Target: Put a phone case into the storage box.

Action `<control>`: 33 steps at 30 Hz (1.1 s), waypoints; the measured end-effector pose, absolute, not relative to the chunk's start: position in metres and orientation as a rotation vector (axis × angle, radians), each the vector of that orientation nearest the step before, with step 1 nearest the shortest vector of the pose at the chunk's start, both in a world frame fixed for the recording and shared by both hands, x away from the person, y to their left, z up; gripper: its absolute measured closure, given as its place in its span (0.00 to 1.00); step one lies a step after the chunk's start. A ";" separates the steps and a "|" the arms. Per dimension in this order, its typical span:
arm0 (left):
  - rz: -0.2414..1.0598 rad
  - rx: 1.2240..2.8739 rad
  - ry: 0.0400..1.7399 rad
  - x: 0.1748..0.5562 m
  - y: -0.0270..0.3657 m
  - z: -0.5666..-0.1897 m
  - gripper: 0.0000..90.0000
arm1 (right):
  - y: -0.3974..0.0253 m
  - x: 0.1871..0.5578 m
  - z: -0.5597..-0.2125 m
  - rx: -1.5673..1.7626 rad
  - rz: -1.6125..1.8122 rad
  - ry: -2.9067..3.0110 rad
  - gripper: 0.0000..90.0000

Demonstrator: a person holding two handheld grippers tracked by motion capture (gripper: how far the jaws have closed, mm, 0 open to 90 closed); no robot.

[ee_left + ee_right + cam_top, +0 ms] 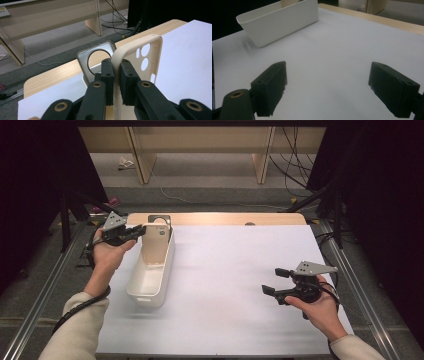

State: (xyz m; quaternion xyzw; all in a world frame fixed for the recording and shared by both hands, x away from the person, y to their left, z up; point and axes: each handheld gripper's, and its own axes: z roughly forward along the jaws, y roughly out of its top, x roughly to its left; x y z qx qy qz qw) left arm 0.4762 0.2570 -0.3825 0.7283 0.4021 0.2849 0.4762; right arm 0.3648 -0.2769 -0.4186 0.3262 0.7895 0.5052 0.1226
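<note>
1. Between the pads of my left gripper, a beige phone case is clamped by its rim; the jaws close on the edge with the case standing upright, camera cut-outs facing away to the right in the left gripper view.
2. From the high view, my left gripper holds that phone case at the far end of the white bin, with the case's lower part down inside the bin.
3. Just behind the case, a grey case with a round opening leans at the bin's far end.
4. My right gripper hovers over the near right part of the table, jaws spread wide apart and holding nothing; in the right gripper view both pads stand well apart above bare white surface.
5. White bin lies well apart from my right gripper, across the table.
6. White table carries the bin at its left side; a wooden edge strip runs along the far side.
</note>
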 end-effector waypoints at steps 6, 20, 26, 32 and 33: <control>0.690 1.791 0.991 0.479 0.258 -0.389 0.91 | -0.277 0.365 -0.419 0.952 1.476 2.303 0.18; 0.724 1.841 0.992 0.489 0.254 -0.393 0.90 | -0.277 0.365 -0.419 0.954 1.475 2.307 0.18; 0.740 1.854 0.994 0.495 0.253 -0.394 0.89 | -0.277 0.365 -0.419 0.953 1.476 2.308 0.18; 0.748 1.864 1.005 0.500 0.252 -0.394 0.88 | -0.277 0.365 -0.420 0.953 1.474 2.311 0.18; 0.747 1.863 1.008 0.501 0.252 -0.394 0.88 | -0.277 0.365 -0.420 0.953 1.474 2.311 0.18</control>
